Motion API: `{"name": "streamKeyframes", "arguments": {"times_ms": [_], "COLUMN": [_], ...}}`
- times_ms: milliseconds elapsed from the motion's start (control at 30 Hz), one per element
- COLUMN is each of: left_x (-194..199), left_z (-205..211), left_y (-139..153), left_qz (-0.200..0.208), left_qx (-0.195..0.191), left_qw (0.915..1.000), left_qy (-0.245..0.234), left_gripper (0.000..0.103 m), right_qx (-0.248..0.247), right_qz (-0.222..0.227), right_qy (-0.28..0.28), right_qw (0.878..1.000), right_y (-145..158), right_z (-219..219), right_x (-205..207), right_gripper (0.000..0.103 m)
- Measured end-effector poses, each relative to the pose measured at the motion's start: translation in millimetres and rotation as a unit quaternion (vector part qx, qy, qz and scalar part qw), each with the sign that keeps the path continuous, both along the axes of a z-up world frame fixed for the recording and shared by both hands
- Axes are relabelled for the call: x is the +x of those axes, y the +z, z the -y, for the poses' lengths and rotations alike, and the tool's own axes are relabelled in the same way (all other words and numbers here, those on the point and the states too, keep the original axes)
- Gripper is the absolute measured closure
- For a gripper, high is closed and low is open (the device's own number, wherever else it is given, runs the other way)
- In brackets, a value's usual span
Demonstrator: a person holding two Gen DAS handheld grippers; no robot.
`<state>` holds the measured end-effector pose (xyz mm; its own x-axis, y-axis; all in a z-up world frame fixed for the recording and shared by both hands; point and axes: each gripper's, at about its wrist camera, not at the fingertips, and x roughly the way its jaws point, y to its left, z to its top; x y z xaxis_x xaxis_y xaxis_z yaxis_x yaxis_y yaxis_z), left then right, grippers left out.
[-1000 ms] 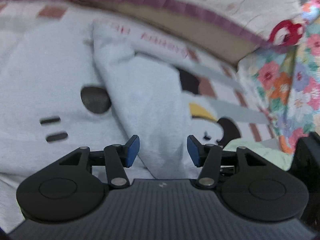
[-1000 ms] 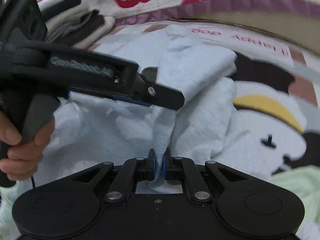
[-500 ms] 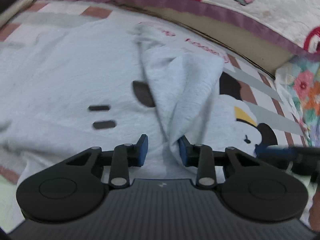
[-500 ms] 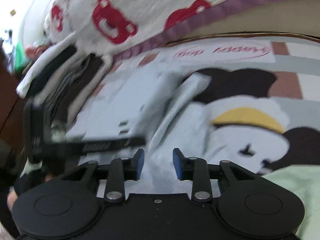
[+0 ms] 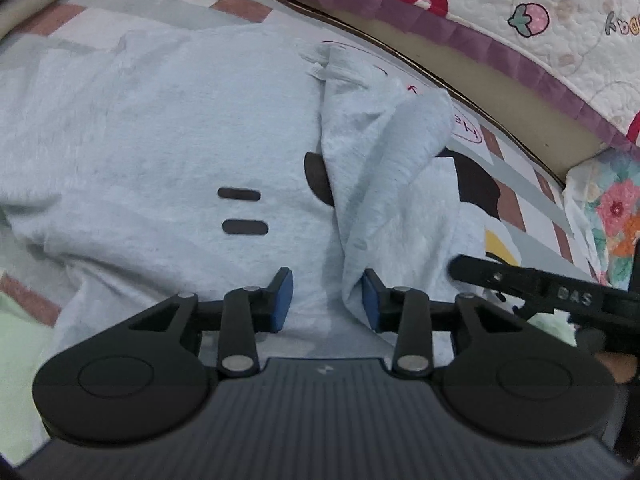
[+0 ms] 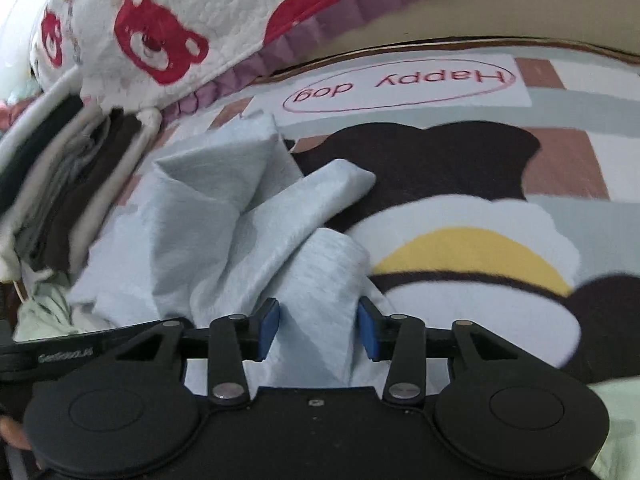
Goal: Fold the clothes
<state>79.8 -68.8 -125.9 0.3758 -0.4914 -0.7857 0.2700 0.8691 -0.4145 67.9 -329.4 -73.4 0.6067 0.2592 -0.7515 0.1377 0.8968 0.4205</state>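
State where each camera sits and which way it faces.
Left wrist: on the left gripper, facing down its fingers at the light blue garment; the right gripper enters at right.
Right wrist: on the right gripper, jaws opening, over the garment's folded side; folded clothes stack at left.
Shared: garment, cartoon blanket.

Work surface beyond the jaws: printed blanket (image 6: 560, 92), pink-brown, grey and white checks, cartoon dog figure, red oval reading "Happy dog" (image 6: 400, 90); further ahead, white quilt (image 6: 200, 4) with red bear prints and purple ruffled trim; left of the right jaws, stack of folded dark and pale garments (image 6: 60, 184); floral fabric (image 5: 612, 216) right of the left jaws; light even.
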Motion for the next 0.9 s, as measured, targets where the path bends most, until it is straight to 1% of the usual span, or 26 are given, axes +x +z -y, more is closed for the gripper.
{"name": "streamKeyframes", "arguments": {"times_ms": [33, 67, 100, 133, 167, 233, 300, 333, 400, 500, 600, 633, 667, 700, 733, 767, 800, 833, 900], "left_x": [-1, -2, -2, -1, 0, 2, 2, 2, 1, 1, 3, 4, 5, 5, 5, 6, 7, 7, 4], "left_z": [1, 1, 1, 0, -2, -5, -8, -8, -9, -6, -7, -7, -7, -7, -8, -9, -11, -14, -21], "left_y": [1, 0, 0, 0, 0, -1, -1, 0, 0, 0, 0, 0, 2, 4, 6, 8, 10, 13, 17], "left_qz": [0.003, 0.003, 0.002, -0.001, -0.005, -0.012, -0.014, -0.014, -0.015, -0.01, 0.003, 0.008, 0.018, 0.027, 0.033, 0.035, 0.038, 0.041, 0.052], "left_qx": [0.003, 0.005, 0.006, 0.003, -0.001, -0.006, -0.007, -0.006, -0.005, -0.007, -0.019, -0.02, -0.018, -0.016, -0.014, -0.014, -0.019, -0.025, -0.041], "left_qw": [1.0, 1.0, 1.0, 1.0, 1.0, 0.9998, 0.9997, 0.9997, 0.9996, 0.9998, 0.9997, 0.9997, 0.9996, 0.9995, 0.9994, 0.9993, 0.9991, 0.9988, 0.9978], "left_qy": [-0.003, -0.002, -0.002, 0.002, 0.007, 0.012, 0.017, 0.02, 0.025, 0.017, 0.014, 0.012, 0.009, 0.006, 0.005, 0.006, 0.008, 0.01, 0.01], "left_gripper": [0.066, 0.066, 0.066, 0.066, 0.066, 0.066, 0.064, 0.064, 0.063, 0.064, 0.069, 0.073, 0.081, 0.082, 0.082, 0.082, 0.081, 0.079, 0.068], "right_qx": [-0.012, -0.025, -0.038, -0.05, -0.075, -0.127, -0.178, -0.188, -0.159, -0.091, -0.058, -0.044, -0.03, -0.015, 0.0, -0.003, -0.012, -0.019, -0.029], "right_qz": [0.008, 0.017, 0.025, 0.034, 0.049, 0.08, 0.105, 0.113, 0.124, 0.107, 0.074, 0.063, 0.062, 0.062, 0.061, 0.076, 0.092, 0.104, 0.128], "right_qy": [0.011, 0.023, 0.035, 0.047, 0.053, 0.065, 0.074, 0.076, 0.077, 0.067, 0.021, 0.005, -0.002, -0.008, -0.014, -0.007, 0.005, 0.014, 0.026], "right_qw": [1.0, 0.999, 0.998, 0.997, 0.995, 0.987, 0.976, 0.973, 0.976, 0.988, 0.995, 0.997, 0.998, 0.998, 0.998, 0.997, 0.996, 0.994, 0.991], "right_y": [2, 3, 5, 7, 12, 22, 32, 36, 40, 34, 22, 17, 13, 9, 5, 5, 8, 15, 35], "right_z": [-4, -8, -12, -17, -21, -28, -36, -37, -32, -20, -15, -13, -12, -11, -10, -11, -12, -11, -6], "right_x": [1, 2, 3, 4, 1, -7, -14, -17, -20, -13, -1, 2, 5, 7, 9, 10, 11, 9, 4], "right_gripper": [0.05, 0.053, 0.058, 0.079, 0.091, 0.092, 0.092, 0.093, 0.094, 0.093, 0.075, 0.064, 0.059, 0.059, 0.062, 0.087, 0.095, 0.095, 0.095]}}
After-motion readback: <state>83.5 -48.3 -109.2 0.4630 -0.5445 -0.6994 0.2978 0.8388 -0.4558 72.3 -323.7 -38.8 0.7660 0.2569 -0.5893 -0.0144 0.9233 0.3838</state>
